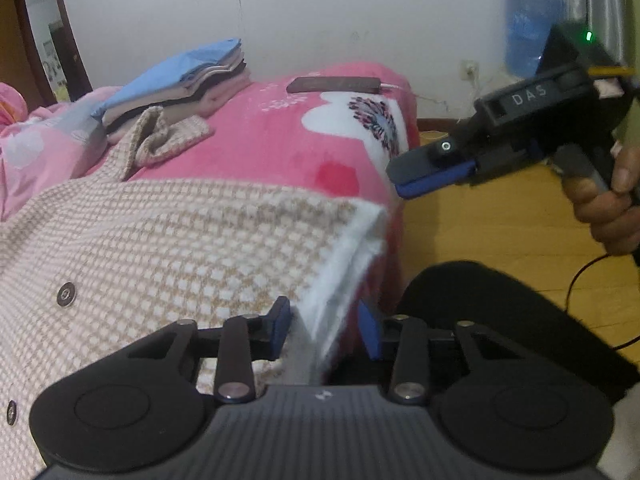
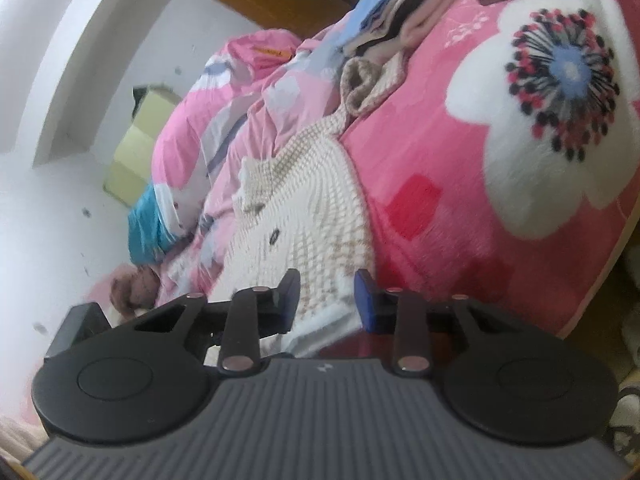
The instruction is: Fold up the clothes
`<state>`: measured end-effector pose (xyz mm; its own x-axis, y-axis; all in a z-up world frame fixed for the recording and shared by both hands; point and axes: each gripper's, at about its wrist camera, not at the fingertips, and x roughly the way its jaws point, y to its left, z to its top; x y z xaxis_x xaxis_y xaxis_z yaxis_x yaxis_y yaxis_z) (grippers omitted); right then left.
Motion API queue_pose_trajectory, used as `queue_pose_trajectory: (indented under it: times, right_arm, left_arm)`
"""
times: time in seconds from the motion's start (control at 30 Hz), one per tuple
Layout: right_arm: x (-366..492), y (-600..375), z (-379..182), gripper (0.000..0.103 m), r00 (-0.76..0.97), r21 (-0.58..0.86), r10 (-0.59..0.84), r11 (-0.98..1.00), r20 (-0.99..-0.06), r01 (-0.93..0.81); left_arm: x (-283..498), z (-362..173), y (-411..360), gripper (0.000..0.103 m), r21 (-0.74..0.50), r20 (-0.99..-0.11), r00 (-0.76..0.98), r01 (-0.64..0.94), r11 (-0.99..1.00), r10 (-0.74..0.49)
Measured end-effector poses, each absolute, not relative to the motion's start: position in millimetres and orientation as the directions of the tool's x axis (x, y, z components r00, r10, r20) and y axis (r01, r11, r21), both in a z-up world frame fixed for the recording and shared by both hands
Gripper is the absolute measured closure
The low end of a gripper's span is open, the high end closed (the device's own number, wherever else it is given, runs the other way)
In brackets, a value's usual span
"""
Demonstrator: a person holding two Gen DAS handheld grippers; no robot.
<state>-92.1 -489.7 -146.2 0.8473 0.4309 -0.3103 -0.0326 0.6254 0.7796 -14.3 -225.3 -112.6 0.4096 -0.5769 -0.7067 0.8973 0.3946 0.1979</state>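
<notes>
Spread across the pink flowered blanket [image 1: 280, 148], the beige-and-white checked garment [image 1: 180, 240] lies with its white-lined corner hanging at the bed's edge. That corner runs between the spread fingers of the left gripper [image 1: 324, 328], which are not pressed onto it. In the left view the right gripper [image 1: 416, 184] hovers beside the bed looking nearly closed, yet its own camera shows its fingers parted over the garment's hem, gripping nothing.
</notes>
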Motion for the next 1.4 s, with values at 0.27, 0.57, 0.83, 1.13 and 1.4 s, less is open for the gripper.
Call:
queue_pose_trajectory:
  times: [0.27,0.57,0.83,1.13,1.4]
  right_arm:
    - [-89,-446,-136,0.08,0.826,0.477,0.286,0.879,-0.485,-0.024]
    - [-80,-432,-142,0.081,0.819,0.361,0.224,0.932,-0.528,-0.022]
    - [-82,-440,-142,0.081,0.847,0.371,0.18,0.928,-0.5,0.022]
    - [-78,-429,-141,0.081,0.865,0.33,0.164,0.944,-0.475,0.003]
    - [-86,-436,-137,0.081,0.907,0.341,0.152,0.94,-0.393,-0.01]
  left_arm:
    - [-16,-119,-232,0.078,0.25,-0.688,0.444,0.888,0.387,-0.575]
    - [-16,-126,-241,0.076,0.303,-0.673,0.475,0.876,0.376,-0.567]
    - [-20,-134,-249,0.079,0.366,-0.66,0.505,0.863,0.348,-0.557]
    - [-22,-128,-245,0.097,0.362,-0.648,0.504,0.863,0.352,-0.571]
    - [-19,-104,-230,0.099,0.293,-0.649,0.466,0.883,0.368,-0.602]
